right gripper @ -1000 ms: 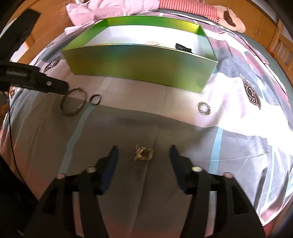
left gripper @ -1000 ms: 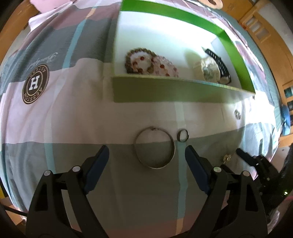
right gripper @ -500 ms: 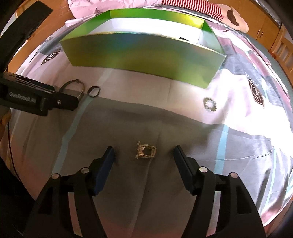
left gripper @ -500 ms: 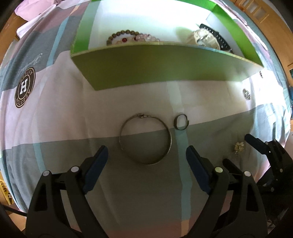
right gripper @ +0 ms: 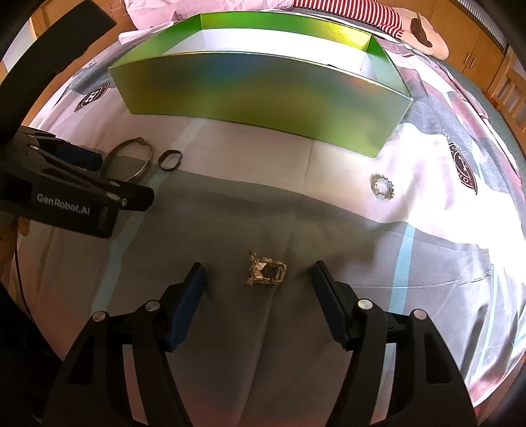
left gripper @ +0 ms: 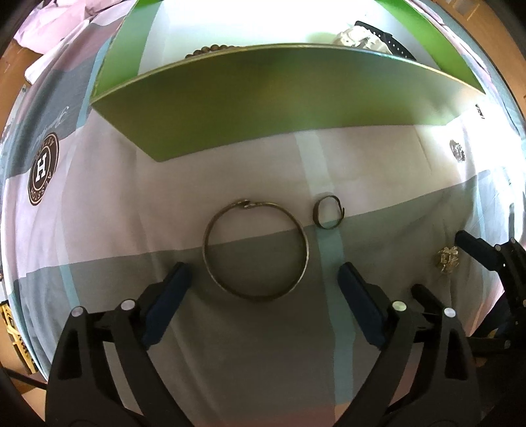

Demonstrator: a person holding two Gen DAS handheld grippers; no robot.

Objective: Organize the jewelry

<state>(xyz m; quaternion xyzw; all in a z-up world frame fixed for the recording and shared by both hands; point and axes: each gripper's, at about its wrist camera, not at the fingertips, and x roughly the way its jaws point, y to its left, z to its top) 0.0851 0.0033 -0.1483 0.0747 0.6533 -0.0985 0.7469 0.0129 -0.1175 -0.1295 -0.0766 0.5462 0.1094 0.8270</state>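
A thin metal bangle [left gripper: 255, 250] lies flat on the bedsheet, its near part between the fingers of my open left gripper [left gripper: 263, 289]. A small dark ring [left gripper: 328, 215] lies just right of the bangle. My open right gripper [right gripper: 258, 289] stands just behind a small gold ornate ring [right gripper: 266, 273], its fingers either side. A silver toothed ring [right gripper: 383, 190] lies further right. The bangle [right gripper: 131, 159] and the dark ring [right gripper: 170, 159] also show in the right wrist view. The green box [left gripper: 279, 108] stands behind, holding bead bracelets [left gripper: 210, 51] and a black watch [left gripper: 384, 36].
The bedsheet [right gripper: 296, 345] is patterned in grey, pink and blue stripes with round logos [left gripper: 42, 169]. A pink cloth [right gripper: 154, 10] and a striped stuffed toy [right gripper: 411, 29] lie behind the box. Wooden furniture [right gripper: 493, 65] stands at the right.
Both grippers have come lower and closer to the sheet. The bangle now sits between the left fingers and the gold ring sits closer to the right fingers. The box's near wall hides more of its contents.
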